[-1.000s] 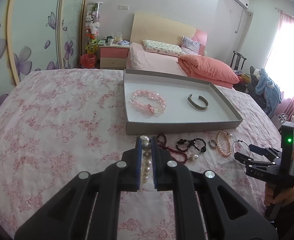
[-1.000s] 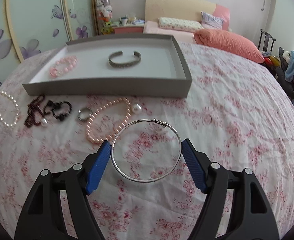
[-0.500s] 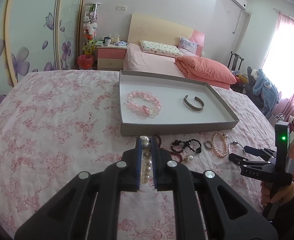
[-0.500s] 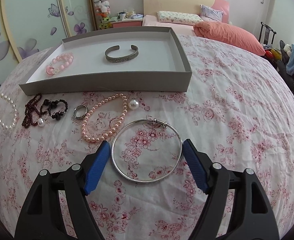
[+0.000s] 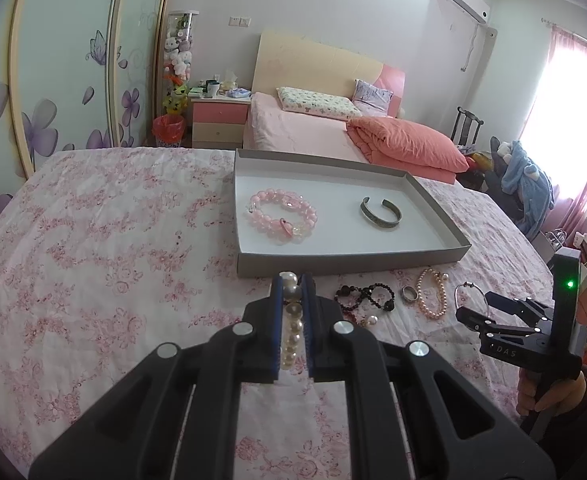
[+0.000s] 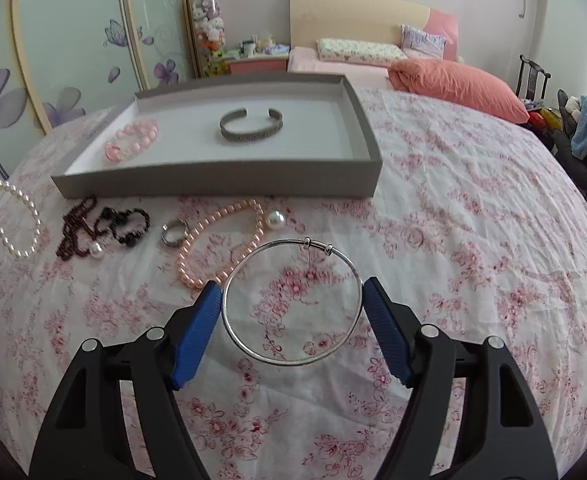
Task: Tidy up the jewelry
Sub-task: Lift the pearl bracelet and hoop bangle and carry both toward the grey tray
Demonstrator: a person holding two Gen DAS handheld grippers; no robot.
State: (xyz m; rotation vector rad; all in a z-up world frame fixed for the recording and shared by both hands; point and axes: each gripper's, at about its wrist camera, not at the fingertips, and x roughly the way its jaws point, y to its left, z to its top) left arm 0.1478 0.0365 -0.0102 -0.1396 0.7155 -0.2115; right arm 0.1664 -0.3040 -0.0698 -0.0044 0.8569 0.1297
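My left gripper (image 5: 292, 286) is shut on a white pearl bracelet (image 5: 291, 328) and holds it above the floral cloth, just in front of the grey tray (image 5: 349, 258). The bracelet hangs at the far left of the right wrist view (image 6: 15, 216). My right gripper (image 6: 291, 294) is shut on a thin silver bangle (image 6: 291, 302), held between its blue pads (image 6: 197, 332). The tray (image 6: 213, 180) holds a pink bead bracelet (image 5: 283, 220) and a grey metal cuff (image 5: 381, 214).
On the cloth before the tray lie dark red beads (image 6: 75, 232), a black bead bracelet (image 6: 131, 226), a silver ring (image 6: 172, 232), a pink pearl strand (image 6: 221, 240) and loose pearls (image 6: 275, 219). A bed (image 5: 313, 132) and a nightstand (image 5: 217, 120) stand behind.
Both grippers have lifted and pulled back a little with their jewelry; the tray and the loose pieces now sit lower and farther off in both views.
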